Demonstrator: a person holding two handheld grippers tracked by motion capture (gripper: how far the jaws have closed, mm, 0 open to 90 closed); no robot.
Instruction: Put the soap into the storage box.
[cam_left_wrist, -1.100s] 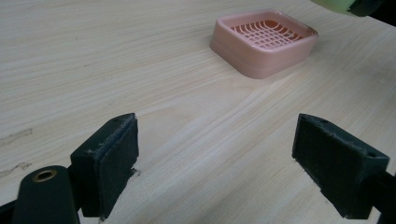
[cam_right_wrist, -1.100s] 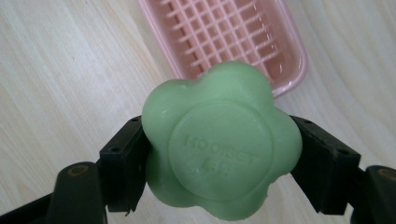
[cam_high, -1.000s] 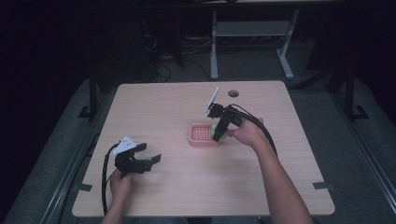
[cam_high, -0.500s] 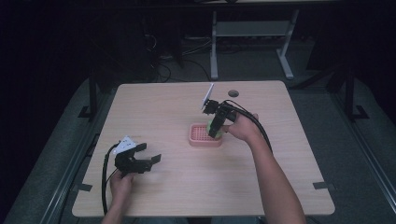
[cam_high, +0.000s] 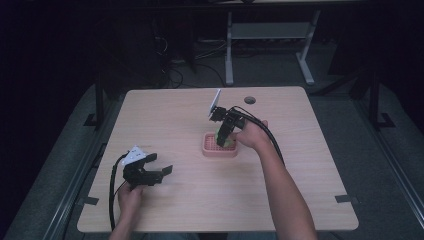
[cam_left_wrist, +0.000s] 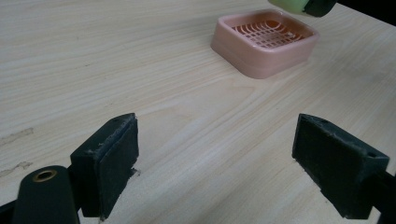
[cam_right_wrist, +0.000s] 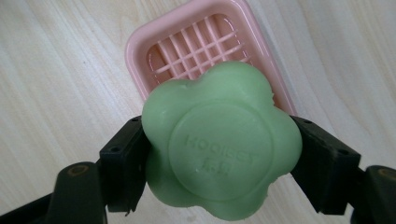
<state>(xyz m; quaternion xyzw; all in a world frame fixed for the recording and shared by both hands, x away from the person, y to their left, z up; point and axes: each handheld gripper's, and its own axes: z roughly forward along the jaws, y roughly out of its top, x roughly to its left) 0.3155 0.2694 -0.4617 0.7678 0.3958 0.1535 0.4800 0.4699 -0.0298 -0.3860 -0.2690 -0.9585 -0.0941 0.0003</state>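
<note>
Since 1 second ago the right gripper (cam_high: 223, 140) has swung over the pink soap dish (cam_high: 219, 145). Nearest, the left gripper (cam_high: 159, 173) rests, jaws apart. Farther, right jaws clamp green soap (cam_right_wrist: 220, 147) above the dish.

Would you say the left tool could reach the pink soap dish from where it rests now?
Probably yes. The left tool sits open on the table, and bare wood lies between it and the pink soap dish. The right tool, holding the green soap, hovers over the dish and might crowd it.
</note>
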